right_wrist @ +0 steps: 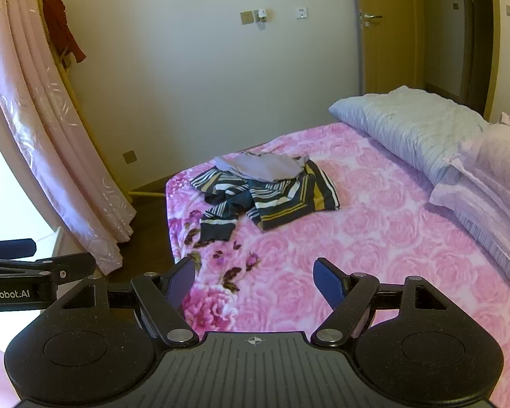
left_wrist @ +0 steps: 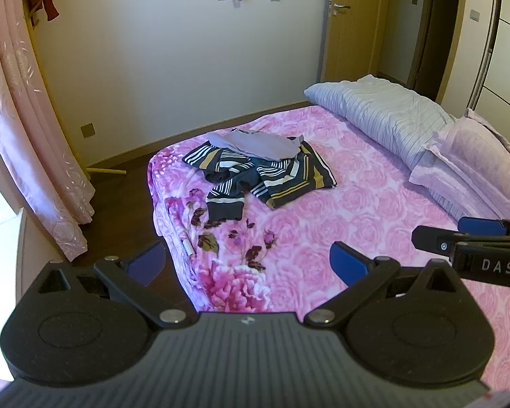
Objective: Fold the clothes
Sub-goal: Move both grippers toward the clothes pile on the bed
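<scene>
A crumpled dark striped garment (left_wrist: 261, 176) (right_wrist: 265, 197) lies near the far left corner of the pink floral bed (left_wrist: 340, 210) (right_wrist: 357, 238). A pale lilac garment (left_wrist: 255, 144) (right_wrist: 265, 166) rests on top of its far side. My left gripper (left_wrist: 246, 263) hovers open over the near edge of the bed, well short of the clothes, with nothing between its blue pads. My right gripper (right_wrist: 253, 280) is open too and holds nothing, beside the left one; its tip (left_wrist: 459, 238) shows at the right of the left wrist view.
A grey striped pillow (left_wrist: 380, 112) (right_wrist: 411, 132) and a lilac pillow (left_wrist: 476, 166) (right_wrist: 493, 176) lie along the bed's right side. A pink curtain (left_wrist: 27, 129) (right_wrist: 51, 136) hangs on the left above dark floor. A wooden door (left_wrist: 350, 23) stands behind.
</scene>
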A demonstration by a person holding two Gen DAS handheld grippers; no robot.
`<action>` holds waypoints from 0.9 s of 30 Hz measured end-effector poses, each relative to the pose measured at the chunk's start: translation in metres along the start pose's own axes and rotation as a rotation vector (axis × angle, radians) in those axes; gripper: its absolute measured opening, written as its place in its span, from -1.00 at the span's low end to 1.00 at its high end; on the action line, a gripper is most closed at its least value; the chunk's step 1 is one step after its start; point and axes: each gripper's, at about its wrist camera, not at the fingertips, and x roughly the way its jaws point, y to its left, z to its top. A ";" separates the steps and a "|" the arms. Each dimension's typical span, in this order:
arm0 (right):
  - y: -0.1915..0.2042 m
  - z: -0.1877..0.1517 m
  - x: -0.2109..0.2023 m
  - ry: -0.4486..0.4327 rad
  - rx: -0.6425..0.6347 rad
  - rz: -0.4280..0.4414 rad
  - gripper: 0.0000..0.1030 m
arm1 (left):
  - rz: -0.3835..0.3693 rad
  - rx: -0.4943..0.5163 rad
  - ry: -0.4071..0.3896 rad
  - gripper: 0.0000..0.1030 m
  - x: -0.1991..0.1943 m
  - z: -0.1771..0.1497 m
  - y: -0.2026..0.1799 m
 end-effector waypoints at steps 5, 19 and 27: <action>-0.006 0.000 0.002 0.005 0.007 0.004 0.43 | 0.005 0.005 0.009 0.98 0.004 0.002 -0.006; -0.016 0.008 0.014 0.018 0.029 0.005 0.43 | 0.005 0.018 0.024 0.98 0.020 0.017 -0.014; -0.020 0.019 0.027 0.030 0.041 -0.003 0.43 | -0.006 0.031 0.033 0.98 0.038 0.030 -0.012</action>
